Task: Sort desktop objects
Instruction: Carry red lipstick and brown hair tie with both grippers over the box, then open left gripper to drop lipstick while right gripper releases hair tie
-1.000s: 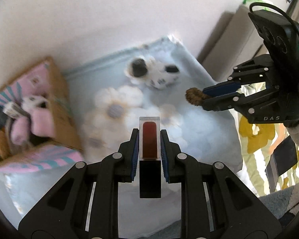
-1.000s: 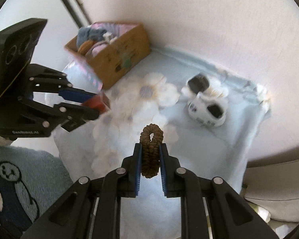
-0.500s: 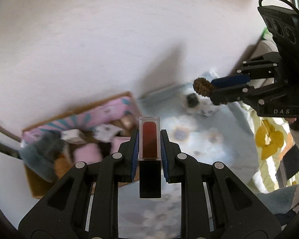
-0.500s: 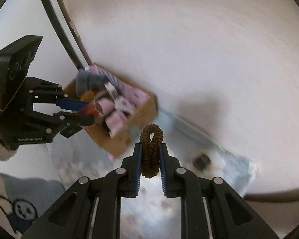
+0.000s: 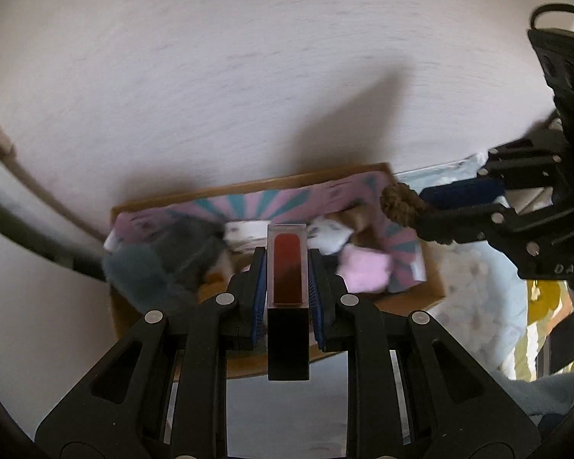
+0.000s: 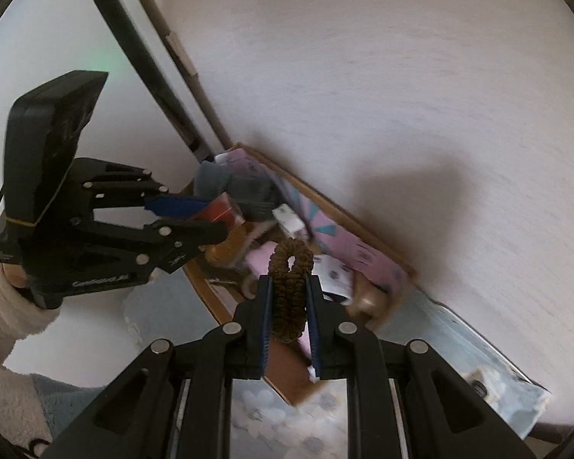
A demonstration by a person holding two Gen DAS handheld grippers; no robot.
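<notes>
- Left gripper [image 5: 287,267]: clamped on a clear lipstick case [image 5: 287,264] with a red stick inside, black base toward the camera, upright between the blue pads.
- Right gripper [image 6: 290,306]: pinching a brown braided hair tie [image 6: 290,287], loop standing up between the pads.
- Both held above the open cardboard box [image 5: 432,283], pink-and-teal lined, against the white wall.
- Inside: grey fluffy item [image 5: 149,267], pink soft pieces [image 5: 363,271], white bits, blurred.
- Beside the box: pale blue flowered cloth [image 6: 459,336].
</notes>
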